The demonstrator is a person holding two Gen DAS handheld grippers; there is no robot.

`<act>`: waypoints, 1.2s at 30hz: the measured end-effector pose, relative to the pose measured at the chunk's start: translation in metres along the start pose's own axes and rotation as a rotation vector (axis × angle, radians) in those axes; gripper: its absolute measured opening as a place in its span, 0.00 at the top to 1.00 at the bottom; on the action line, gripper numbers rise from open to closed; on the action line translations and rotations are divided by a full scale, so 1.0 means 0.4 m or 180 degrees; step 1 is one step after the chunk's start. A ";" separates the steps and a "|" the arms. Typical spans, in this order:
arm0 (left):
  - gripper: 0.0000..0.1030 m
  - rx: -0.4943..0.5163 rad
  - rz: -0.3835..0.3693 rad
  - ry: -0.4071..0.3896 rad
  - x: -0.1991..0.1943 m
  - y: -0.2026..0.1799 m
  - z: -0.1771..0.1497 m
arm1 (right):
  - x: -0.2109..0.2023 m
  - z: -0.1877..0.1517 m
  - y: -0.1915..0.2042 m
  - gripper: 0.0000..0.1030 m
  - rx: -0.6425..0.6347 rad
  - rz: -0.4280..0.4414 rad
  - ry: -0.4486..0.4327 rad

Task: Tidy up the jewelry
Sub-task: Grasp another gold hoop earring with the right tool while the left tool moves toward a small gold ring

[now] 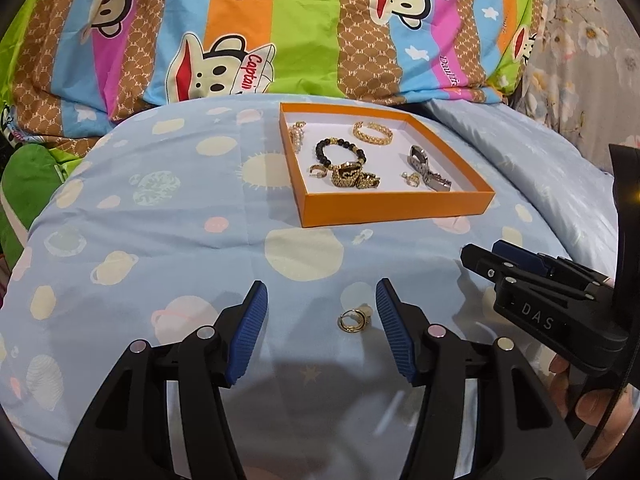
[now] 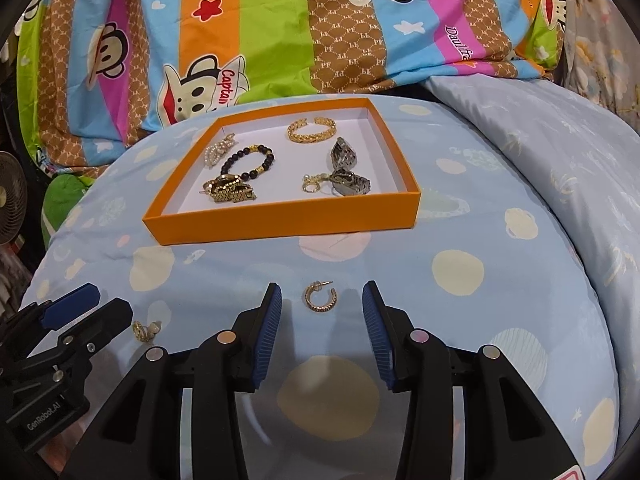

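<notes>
An orange box (image 1: 394, 206) (image 2: 280, 220) with a white floor lies on the blue bedspread. In it are a gold chain bracelet (image 1: 373, 133) (image 2: 311, 129), a black bead bracelet (image 1: 340, 152) (image 2: 248, 160), a gold watch (image 1: 354, 176) (image 2: 230, 192), a silver watch (image 1: 426, 168) (image 2: 346, 172) and small earrings. My left gripper (image 1: 322, 312) is open around a gold ring earring (image 1: 354, 320) on the bedspread, also in the right wrist view (image 2: 145, 330). My right gripper (image 2: 322, 312) is open around a gold hoop earring (image 2: 320, 298). The right gripper also shows in the left wrist view (image 1: 480, 258).
A bright striped cartoon quilt (image 1: 280, 28) (image 2: 300, 28) is heaped behind the box. A plain blue pillow (image 2: 540, 140) rises at the right. A fan (image 2: 10, 196) stands at the far left. The left gripper shows at lower left in the right wrist view (image 2: 80, 304).
</notes>
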State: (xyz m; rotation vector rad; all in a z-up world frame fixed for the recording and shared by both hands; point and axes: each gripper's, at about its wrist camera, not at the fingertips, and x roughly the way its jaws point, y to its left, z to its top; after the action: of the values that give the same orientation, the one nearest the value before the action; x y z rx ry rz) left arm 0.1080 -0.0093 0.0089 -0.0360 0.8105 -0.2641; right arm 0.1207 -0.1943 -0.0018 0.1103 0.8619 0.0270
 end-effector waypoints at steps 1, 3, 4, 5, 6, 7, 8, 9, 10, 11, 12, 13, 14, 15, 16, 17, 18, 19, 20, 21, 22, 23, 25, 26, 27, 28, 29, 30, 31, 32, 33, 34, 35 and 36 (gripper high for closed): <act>0.47 -0.0002 0.0005 0.0009 0.002 0.001 0.000 | 0.004 0.001 -0.001 0.59 0.0003 -0.0005 0.0023; 0.47 -0.0010 0.0008 0.0016 0.005 0.003 0.002 | 0.009 0.001 0.001 0.59 -0.0006 -0.0013 0.0051; 0.47 -0.0013 0.0008 0.0022 0.006 0.003 0.002 | 0.010 0.001 0.004 0.59 -0.0010 -0.0019 0.0054; 0.47 -0.0014 0.0009 0.0030 0.008 0.003 0.003 | 0.010 0.001 0.005 0.59 -0.0015 -0.0023 0.0057; 0.47 -0.0015 0.0012 0.0037 0.009 0.003 0.003 | 0.011 0.001 0.006 0.59 -0.0015 -0.0027 0.0062; 0.47 -0.0015 0.0008 0.0039 0.010 0.003 0.003 | 0.012 0.002 0.006 0.59 -0.0009 -0.0029 0.0067; 0.47 -0.0015 0.0010 0.0040 0.010 0.003 0.003 | 0.014 0.002 0.005 0.59 0.0002 -0.0029 0.0072; 0.47 -0.0015 0.0012 0.0040 0.010 0.003 0.003 | 0.015 0.003 0.004 0.59 0.0012 -0.0027 0.0076; 0.47 -0.0016 0.0006 0.0044 0.010 0.003 0.003 | 0.016 0.003 0.003 0.59 0.0024 -0.0024 0.0079; 0.47 -0.0017 0.0006 0.0049 0.011 0.003 0.003 | 0.017 0.004 0.003 0.59 0.0030 -0.0023 0.0081; 0.47 -0.0019 0.0007 0.0051 0.011 0.004 0.003 | 0.017 0.003 0.003 0.59 0.0032 -0.0024 0.0082; 0.47 -0.0018 0.0006 0.0051 0.012 0.004 0.003 | 0.017 0.004 0.003 0.59 0.0031 -0.0026 0.0083; 0.47 -0.0018 0.0007 0.0051 0.012 0.004 0.003 | 0.017 0.003 0.004 0.59 0.0028 -0.0029 0.0086; 0.47 -0.0018 0.0007 0.0055 0.012 0.005 0.003 | 0.017 0.003 0.004 0.59 0.0027 -0.0029 0.0088; 0.47 -0.0020 0.0007 0.0053 0.012 0.004 0.003 | 0.017 0.003 0.004 0.59 0.0030 -0.0026 0.0088; 0.47 -0.0020 0.0005 0.0052 0.012 0.004 0.003 | 0.018 0.003 0.004 0.59 0.0032 -0.0025 0.0088; 0.47 -0.0020 0.0004 0.0052 0.012 0.005 0.003 | 0.018 0.003 0.005 0.59 0.0033 -0.0024 0.0092; 0.47 -0.0019 0.0005 0.0051 0.012 0.004 0.003 | 0.019 0.002 0.005 0.59 0.0034 -0.0024 0.0096; 0.47 -0.0020 0.0004 0.0051 0.012 0.005 0.003 | 0.020 0.002 0.005 0.59 0.0035 -0.0022 0.0097; 0.47 -0.0022 0.0006 0.0053 0.012 0.005 0.003 | 0.020 0.003 0.005 0.59 0.0036 -0.0021 0.0098; 0.47 -0.0024 0.0005 0.0055 0.012 0.005 0.003 | 0.020 0.002 0.006 0.59 0.0038 -0.0019 0.0101; 0.47 -0.0030 0.0001 0.0057 0.013 0.006 0.002 | 0.021 0.002 0.006 0.59 0.0039 -0.0018 0.0106; 0.47 -0.0042 0.0003 0.0058 0.015 0.007 0.001 | 0.024 0.003 0.005 0.59 0.0039 -0.0018 0.0117; 0.47 -0.0045 0.0000 0.0061 0.016 0.007 0.000 | 0.025 0.003 0.004 0.59 0.0039 -0.0018 0.0119; 0.46 -0.0046 0.0001 0.0063 0.016 0.007 0.000 | 0.025 0.002 0.004 0.60 0.0040 -0.0022 0.0118; 0.46 -0.0049 0.0004 0.0062 0.017 0.007 0.000 | 0.025 0.002 0.003 0.61 0.0045 -0.0024 0.0118; 0.46 -0.0054 0.0004 0.0061 0.016 0.008 0.000 | 0.024 0.002 0.002 0.64 0.0054 -0.0028 0.0117; 0.45 -0.0060 0.0000 0.0058 0.015 0.008 -0.001 | 0.024 0.002 0.000 0.66 0.0068 -0.0028 0.0118; 0.45 -0.0064 -0.0001 0.0057 0.016 0.008 -0.001 | 0.024 0.002 -0.002 0.69 0.0083 -0.0030 0.0116; 0.44 -0.0065 -0.0005 0.0058 0.015 0.008 -0.001 | 0.024 0.001 -0.004 0.72 0.0094 -0.0026 0.0115; 0.43 -0.0061 -0.0008 0.0059 0.015 0.008 -0.002 | 0.023 0.001 -0.006 0.74 0.0103 -0.0024 0.0115; 0.43 -0.0057 -0.0007 0.0060 0.015 0.007 -0.002 | 0.024 0.002 -0.007 0.78 0.0109 -0.0021 0.0114; 0.43 -0.0051 -0.0011 0.0061 0.014 0.006 -0.001 | 0.024 0.002 -0.008 0.83 0.0113 -0.0017 0.0113; 0.42 -0.0044 -0.0020 0.0066 0.014 0.005 -0.001 | 0.023 0.002 -0.009 0.84 0.0117 -0.0013 0.0111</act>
State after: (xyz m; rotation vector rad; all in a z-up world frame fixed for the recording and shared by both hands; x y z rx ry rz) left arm 0.1119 -0.0087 0.0042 -0.0487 0.8330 -0.2651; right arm 0.1272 -0.1973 -0.0088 0.1429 0.8976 0.0092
